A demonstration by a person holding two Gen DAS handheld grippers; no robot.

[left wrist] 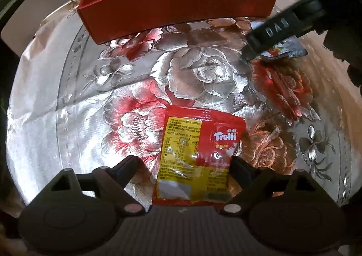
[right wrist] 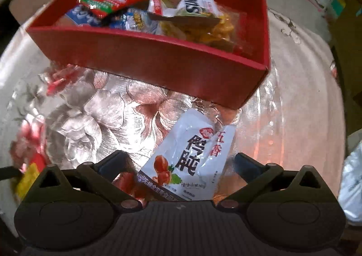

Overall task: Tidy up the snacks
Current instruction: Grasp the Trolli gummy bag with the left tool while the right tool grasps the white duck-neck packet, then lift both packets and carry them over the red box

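Note:
A red and yellow Trolli packet (left wrist: 196, 156) lies flat on the flowered tablecloth between the fingers of my left gripper (left wrist: 184, 165). That gripper is open: its right finger sits at the packet's edge and its left finger stands apart. A white packet with red and black lettering (right wrist: 192, 158) lies just in front of the red box (right wrist: 147, 61), and my right gripper (right wrist: 181, 161) stands open around it without touching. The left wrist view shows one right finger (left wrist: 278, 27) over that white packet (left wrist: 287, 51). The red box (left wrist: 176, 7) holds several snack packets.
The shiny cloth with red and silver flowers (left wrist: 203, 70) covers a round table whose edge curves close on both sides. A pale bag (right wrist: 353, 183) sits at the far right. Cardboard boxes and clutter stand beyond the table.

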